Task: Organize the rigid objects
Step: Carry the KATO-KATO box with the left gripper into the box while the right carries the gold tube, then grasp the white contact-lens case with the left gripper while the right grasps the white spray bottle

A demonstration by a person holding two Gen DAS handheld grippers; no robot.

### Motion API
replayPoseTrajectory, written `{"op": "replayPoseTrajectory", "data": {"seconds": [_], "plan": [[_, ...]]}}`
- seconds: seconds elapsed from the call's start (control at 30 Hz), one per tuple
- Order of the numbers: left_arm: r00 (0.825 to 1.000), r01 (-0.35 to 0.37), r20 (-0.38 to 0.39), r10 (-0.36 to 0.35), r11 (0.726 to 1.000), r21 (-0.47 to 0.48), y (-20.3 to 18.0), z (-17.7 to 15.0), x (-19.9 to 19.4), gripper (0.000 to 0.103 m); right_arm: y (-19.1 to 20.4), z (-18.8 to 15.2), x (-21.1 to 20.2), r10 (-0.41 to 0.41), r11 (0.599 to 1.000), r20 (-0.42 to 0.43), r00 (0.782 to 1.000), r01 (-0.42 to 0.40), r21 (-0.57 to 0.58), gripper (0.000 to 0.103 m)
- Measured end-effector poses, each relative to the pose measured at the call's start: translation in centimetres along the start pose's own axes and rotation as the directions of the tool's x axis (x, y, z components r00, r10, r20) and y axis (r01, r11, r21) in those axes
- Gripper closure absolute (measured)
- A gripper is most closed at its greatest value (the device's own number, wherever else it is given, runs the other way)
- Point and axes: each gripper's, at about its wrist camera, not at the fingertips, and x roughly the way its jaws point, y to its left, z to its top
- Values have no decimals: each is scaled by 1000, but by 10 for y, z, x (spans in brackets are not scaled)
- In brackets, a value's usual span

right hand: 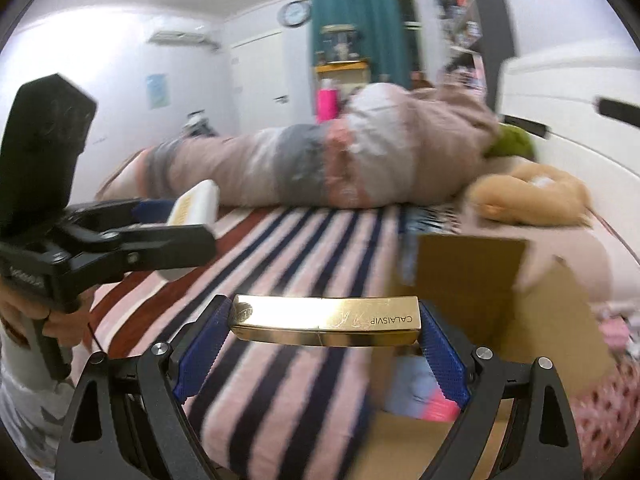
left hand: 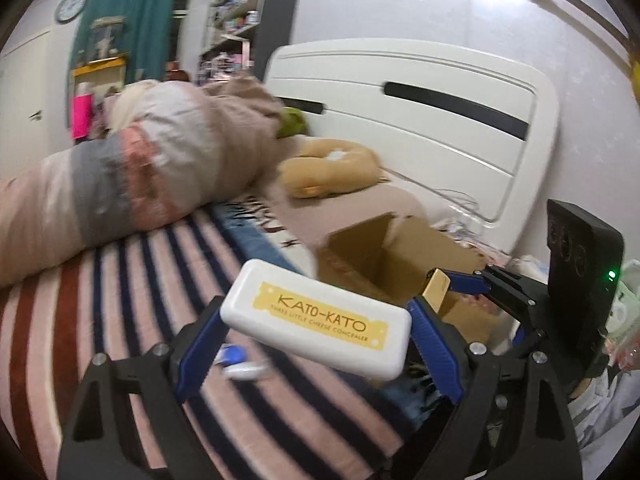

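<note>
My left gripper [left hand: 316,326] is shut on a white KATO-KATO concealer case [left hand: 316,320] with a yellow label, held above the striped bedspread [left hand: 160,280]. It also shows at the left of the right wrist view [right hand: 196,204]. My right gripper [right hand: 324,322] is shut on a gold CALAISVIP box [right hand: 324,320], held level between the blue pads just left of an open cardboard box [right hand: 480,280]. In the left wrist view the right gripper [left hand: 444,288] holds the gold box [left hand: 436,290] over the cardboard box [left hand: 392,256].
A rolled duvet [left hand: 140,168] lies across the bed. A tan plush cushion [left hand: 332,172] and a white headboard [left hand: 440,120] stand behind. A small white and blue object [left hand: 240,364] lies on the bedspread below the case. Clutter lies at the right of the box [right hand: 612,392].
</note>
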Motion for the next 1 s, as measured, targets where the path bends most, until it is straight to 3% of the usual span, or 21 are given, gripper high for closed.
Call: {"op": "replayPoseTrajectory", "data": {"seconds": [0.13, 0.3, 0.7, 0.83, 1.0], "plan": [[999, 27, -40, -26, 999, 35, -33, 12, 33, 16, -51, -9, -11, -90, 991, -44, 995, 94, 99, 13], [995, 42, -94, -35, 996, 74, -60, 22, 73, 16, -82, -25, -5, -146, 982, -142, 979, 161, 98, 13], [977, -21, -207, 47, 992, 128, -63, 23, 129, 16, -107, -38, -6, -133, 977, -139, 981, 153, 150, 11], [973, -65, -210, 99, 984, 163, -65, 22, 141, 16, -107, -39, -4, -116, 979, -135, 984, 136, 154, 11], [970, -69, -219, 105, 983, 167, -64, 20, 144, 16, -106, -39, 0, -108, 981, -143, 984, 129, 148, 11]]}}
